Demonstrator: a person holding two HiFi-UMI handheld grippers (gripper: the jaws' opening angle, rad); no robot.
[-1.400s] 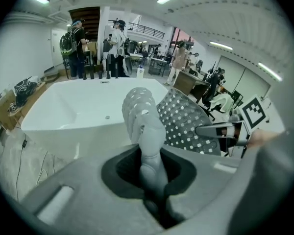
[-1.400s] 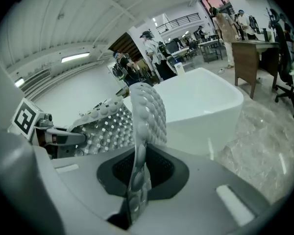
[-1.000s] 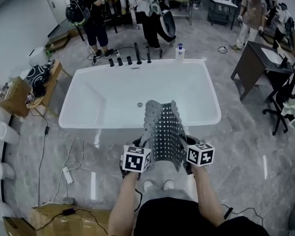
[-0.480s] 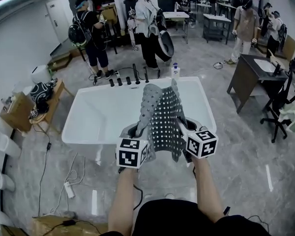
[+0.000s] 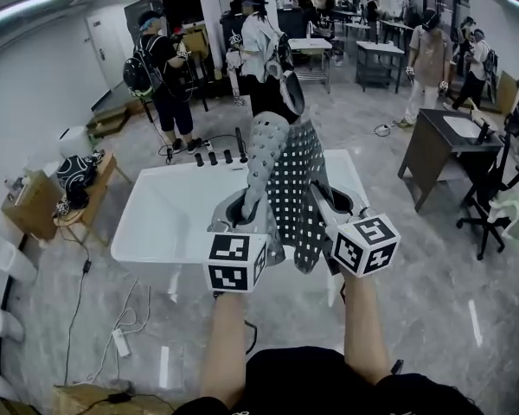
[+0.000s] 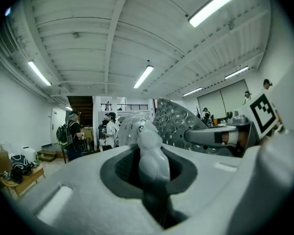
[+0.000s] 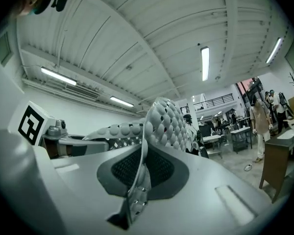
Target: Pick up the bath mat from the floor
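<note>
Head view: bath mat is up off the floor, seen against the bathtub. Its near edge is caught in the left gripper and right gripper, and its long axis rises up and away from them. Left gripper view: jaws clamped on a bunched mat edge. Right gripper view: jaws pinched on a thin mat edge, with the mat arching ahead.

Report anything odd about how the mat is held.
The mat is not flat. Pinched by the left gripper and the right gripper, it arches up past them, with its left edge curled into a roll and the sheet bowed between. No tear or damage shows.
</note>
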